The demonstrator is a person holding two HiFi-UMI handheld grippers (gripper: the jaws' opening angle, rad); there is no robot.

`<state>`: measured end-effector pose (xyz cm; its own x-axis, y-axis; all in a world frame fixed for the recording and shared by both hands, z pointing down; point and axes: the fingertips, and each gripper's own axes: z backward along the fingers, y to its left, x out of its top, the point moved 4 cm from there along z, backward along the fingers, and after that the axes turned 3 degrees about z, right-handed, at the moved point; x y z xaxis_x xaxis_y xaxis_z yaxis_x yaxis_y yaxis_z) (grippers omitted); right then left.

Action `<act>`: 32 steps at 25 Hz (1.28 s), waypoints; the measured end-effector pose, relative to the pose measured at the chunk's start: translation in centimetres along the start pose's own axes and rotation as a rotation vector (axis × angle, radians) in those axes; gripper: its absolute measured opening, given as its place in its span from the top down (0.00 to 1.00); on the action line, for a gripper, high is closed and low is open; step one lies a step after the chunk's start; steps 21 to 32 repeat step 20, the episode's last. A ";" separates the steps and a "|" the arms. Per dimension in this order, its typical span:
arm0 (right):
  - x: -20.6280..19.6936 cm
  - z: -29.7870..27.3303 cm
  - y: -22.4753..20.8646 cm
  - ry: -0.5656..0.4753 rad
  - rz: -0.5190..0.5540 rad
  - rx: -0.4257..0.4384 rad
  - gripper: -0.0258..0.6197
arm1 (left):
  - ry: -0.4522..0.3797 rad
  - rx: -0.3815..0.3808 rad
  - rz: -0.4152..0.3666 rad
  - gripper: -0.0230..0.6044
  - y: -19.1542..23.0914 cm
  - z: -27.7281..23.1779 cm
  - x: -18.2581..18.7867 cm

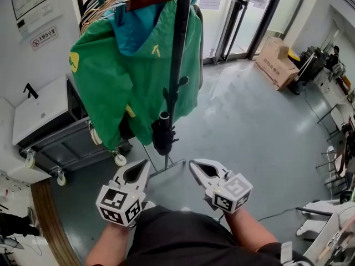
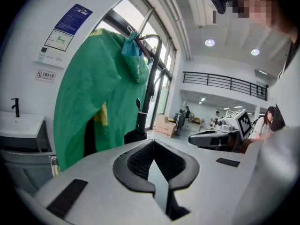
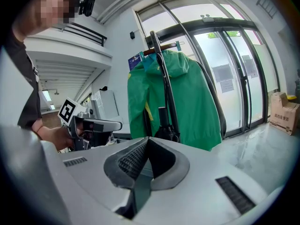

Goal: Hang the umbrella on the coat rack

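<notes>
Head view, forearms low and side by side, left gripper (image 1: 145, 163) and right gripper (image 1: 192, 164) tilted slightly down toward coat rack (image 1: 178, 49), both jaws pressed together, empty, black umbrella (image 1: 164, 133) hanging against its pole, beside green jacket (image 1: 119, 76).

Left gripper (image 1: 145, 163) and right gripper (image 1: 193, 164) hover closed, empty.

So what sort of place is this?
Likely the entrance lobby of an office or lab building: glass doors, a coat rack holding a green jacket, and a cardboard box beside the doors.
</notes>
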<state>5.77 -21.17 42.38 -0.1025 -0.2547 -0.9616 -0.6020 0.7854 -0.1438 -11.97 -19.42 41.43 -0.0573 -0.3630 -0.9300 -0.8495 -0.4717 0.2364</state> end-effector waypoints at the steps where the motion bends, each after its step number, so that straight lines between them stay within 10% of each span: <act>1: 0.0 0.0 0.0 0.000 0.000 0.000 0.94 | 0.000 0.000 0.000 0.94 0.0 0.0 0.0; 32: 0.0 -0.1 0.3 0.009 0.007 0.005 0.94 | 0.008 -0.014 -0.006 0.94 -0.2 0.0 0.0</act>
